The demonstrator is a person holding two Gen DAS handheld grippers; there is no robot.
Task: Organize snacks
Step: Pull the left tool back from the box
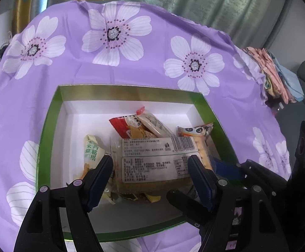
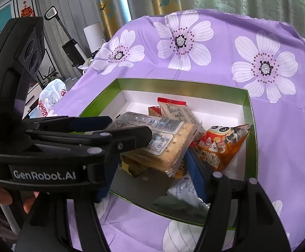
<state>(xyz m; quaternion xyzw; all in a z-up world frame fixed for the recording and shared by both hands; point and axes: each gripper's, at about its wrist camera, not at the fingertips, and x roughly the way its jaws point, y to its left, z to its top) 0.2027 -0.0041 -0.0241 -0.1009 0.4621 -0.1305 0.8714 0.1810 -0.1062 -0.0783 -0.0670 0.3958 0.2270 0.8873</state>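
Note:
A green box (image 1: 47,130) with a white inside sits on the purple flowered cloth and holds several snack packets. My left gripper (image 1: 152,176) is shut on a clear-wrapped cracker pack (image 1: 152,159) and holds it over the box; it also shows in the right wrist view (image 2: 163,142). A panda packet (image 1: 196,132), a red packet (image 1: 121,124) and a green-and-white packet (image 1: 91,149) lie under it. My right gripper (image 2: 152,180) is open over the box's near edge (image 2: 173,214), above a pale green packet (image 2: 182,197). The panda packet (image 2: 219,145) lies at the right.
The purple flowered cloth (image 1: 131,67) covers the table. Folded pink and blue cloths (image 1: 278,79) lie at its far right. Curtains hang behind. A white plastic bag (image 2: 51,96) and a floor cleaner (image 2: 72,46) stand left of the table.

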